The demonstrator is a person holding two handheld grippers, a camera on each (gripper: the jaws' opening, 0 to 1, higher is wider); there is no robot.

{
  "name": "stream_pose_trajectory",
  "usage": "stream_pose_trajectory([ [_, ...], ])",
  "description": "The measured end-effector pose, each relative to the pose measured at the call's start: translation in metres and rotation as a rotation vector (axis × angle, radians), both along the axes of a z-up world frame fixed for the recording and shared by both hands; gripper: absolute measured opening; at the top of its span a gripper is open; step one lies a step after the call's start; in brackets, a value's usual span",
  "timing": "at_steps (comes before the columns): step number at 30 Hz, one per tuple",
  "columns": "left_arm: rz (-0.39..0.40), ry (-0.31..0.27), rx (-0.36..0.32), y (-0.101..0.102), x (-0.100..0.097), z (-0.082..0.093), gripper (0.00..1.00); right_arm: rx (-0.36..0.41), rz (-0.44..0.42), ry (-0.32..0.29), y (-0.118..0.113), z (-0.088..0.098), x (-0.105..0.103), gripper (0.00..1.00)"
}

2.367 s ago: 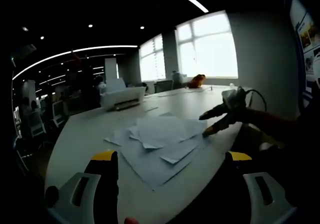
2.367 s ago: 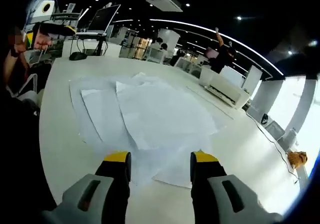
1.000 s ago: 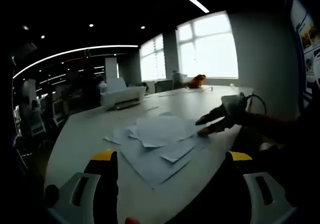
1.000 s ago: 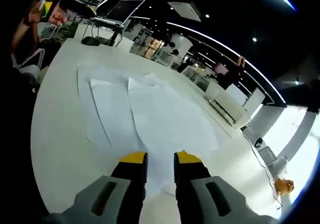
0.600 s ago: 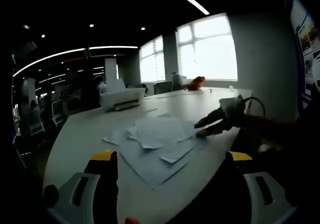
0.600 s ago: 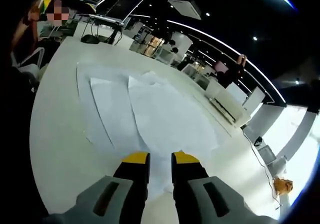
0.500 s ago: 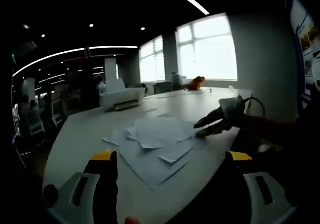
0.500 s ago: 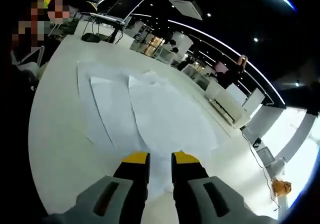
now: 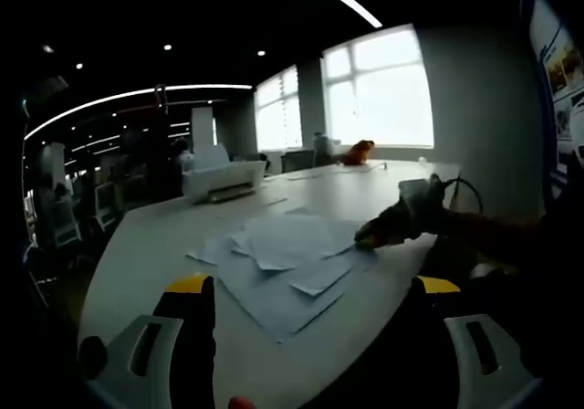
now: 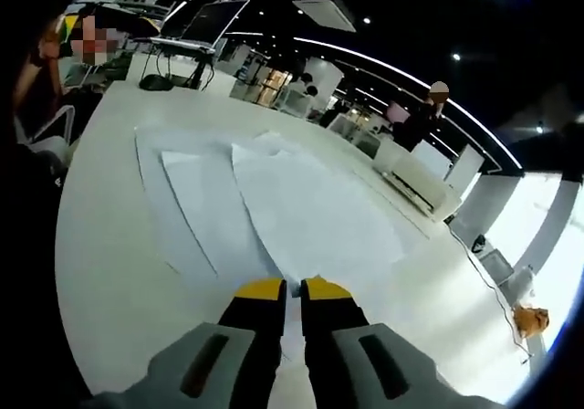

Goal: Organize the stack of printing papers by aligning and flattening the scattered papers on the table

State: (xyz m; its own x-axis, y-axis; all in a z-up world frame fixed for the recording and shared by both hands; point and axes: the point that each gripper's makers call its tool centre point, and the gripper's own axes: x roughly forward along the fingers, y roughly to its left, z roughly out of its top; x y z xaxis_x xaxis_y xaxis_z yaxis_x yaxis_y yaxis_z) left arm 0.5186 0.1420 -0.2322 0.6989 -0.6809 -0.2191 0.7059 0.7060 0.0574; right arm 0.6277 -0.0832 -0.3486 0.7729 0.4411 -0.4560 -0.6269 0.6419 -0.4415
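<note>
On the table point(image 10: 100, 272), the right tool point(image 10: 293, 288) pinches the papers' point(image 10: 310, 213) near edge.

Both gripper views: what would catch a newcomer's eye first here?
The fan of loose white papers spread over the white table, with the right gripper nipping the near edge of one sheet, its yellow-tipped jaws almost together. In the left gripper view, the left gripper waits open short of the pile, and bright windows glare behind.

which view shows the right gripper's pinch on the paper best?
Right gripper view: the right gripper has its jaws closed on a paper sheet edge. The left gripper view shows it small, from the side, at the pile's edge.
</note>
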Motion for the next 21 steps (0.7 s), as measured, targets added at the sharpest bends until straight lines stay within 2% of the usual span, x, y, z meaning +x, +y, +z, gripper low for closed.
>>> stream_pose_trajectory([
  [11,-0.004,0.004,-0.005,-0.0012,-0.0002,-0.0017,0.91,0.019,-0.011,0.006,-0.0001,0.0,0.0,0.02],
  [21,-0.003,0.003,-0.008,-0.0012,0.0009,-0.0013,0.91,-0.001,-0.01,-0.006,0.0001,0.0001,0.0017,0.02],
])
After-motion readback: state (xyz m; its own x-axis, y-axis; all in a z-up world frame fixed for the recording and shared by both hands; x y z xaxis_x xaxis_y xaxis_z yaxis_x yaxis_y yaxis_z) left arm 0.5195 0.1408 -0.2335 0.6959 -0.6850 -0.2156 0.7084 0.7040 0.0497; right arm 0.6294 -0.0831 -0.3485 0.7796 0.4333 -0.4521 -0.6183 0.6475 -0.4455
